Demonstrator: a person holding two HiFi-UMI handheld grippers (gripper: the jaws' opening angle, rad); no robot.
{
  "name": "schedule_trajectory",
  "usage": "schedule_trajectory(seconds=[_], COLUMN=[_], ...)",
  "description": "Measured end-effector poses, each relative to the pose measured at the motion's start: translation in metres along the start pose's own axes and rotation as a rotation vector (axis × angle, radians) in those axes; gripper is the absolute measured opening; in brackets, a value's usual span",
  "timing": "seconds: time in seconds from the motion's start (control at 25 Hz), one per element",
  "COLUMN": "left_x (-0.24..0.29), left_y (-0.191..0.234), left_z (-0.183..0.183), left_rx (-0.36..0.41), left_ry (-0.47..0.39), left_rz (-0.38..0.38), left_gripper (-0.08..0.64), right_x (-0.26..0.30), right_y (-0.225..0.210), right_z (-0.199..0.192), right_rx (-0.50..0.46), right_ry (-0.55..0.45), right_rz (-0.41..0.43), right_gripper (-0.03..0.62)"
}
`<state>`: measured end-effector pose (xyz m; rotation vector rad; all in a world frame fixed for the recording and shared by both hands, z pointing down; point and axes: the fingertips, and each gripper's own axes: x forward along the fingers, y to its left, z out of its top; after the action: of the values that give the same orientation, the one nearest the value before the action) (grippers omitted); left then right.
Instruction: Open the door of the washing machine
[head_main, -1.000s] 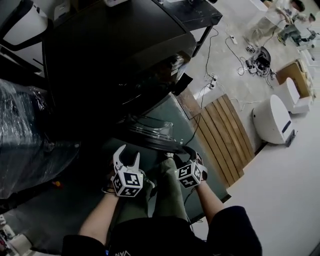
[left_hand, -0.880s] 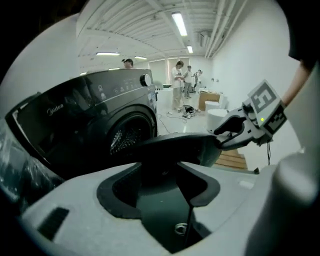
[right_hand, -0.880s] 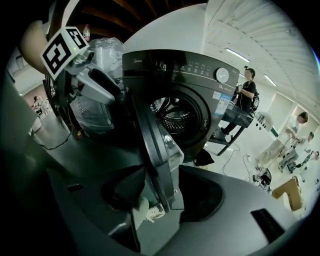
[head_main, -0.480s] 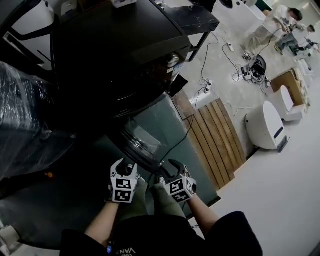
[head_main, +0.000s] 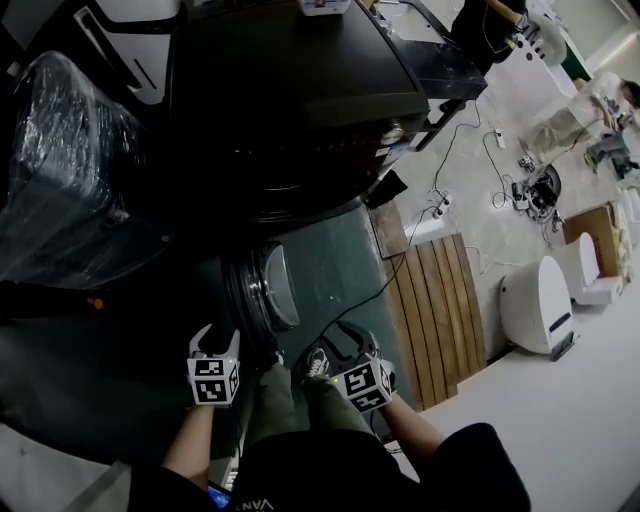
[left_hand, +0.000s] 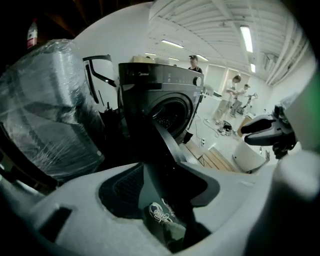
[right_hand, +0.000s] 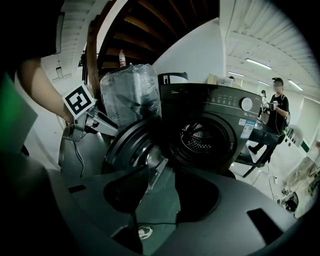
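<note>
- Washing machine door (head_main: 268, 290) stands open, swung toward 6 o'clock from the machine (head_main: 290, 90).
- Left gripper (head_main: 214, 345): jaws wide apart, holding nothing, door's edge at its 12 o'clock.
- Right gripper (head_main: 338, 345): jaws apart, empty.

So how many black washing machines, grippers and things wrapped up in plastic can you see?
Black washing machine: 1
Grippers: 2, the left gripper and the right gripper
Plastic-wrapped bundle: 1
Total: 4
</note>
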<state>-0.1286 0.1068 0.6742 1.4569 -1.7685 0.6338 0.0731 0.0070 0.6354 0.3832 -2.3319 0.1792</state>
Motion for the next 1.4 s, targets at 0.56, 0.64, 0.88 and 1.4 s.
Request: schedule_trajectory(seconds=[0.56,0.64,0.88,1.4], left_x=[-0.027,-0.024,-0.011,0.017], left_y=[0.129,0.148,0.219,0.308], left_z=[-0.028,-0.026,-0.008,0.04], left_rx=[-0.155,-0.151,-0.092,0.03], left_ry=[-0.041,-0.033,-0.02,-0.007], left_rz=[0.055,0.047,0.068,0.083], left_gripper=[0.213,0.213,0.232,0.238], right_x=[0.04,0.048,0.072,0.115], right_y=[0.078,0.087,0.1,0.101], right_z=[0.082,0.094,0.13,0.175], right_rx=[-0.136,-0.15,-0.158,-0.134], right_ry=[-0.016,-0.01,-0.001,0.019], right_rz=[0.095,0.098,0.083,0.059], right_gripper=[0.167,0.167,0.166,0.166])
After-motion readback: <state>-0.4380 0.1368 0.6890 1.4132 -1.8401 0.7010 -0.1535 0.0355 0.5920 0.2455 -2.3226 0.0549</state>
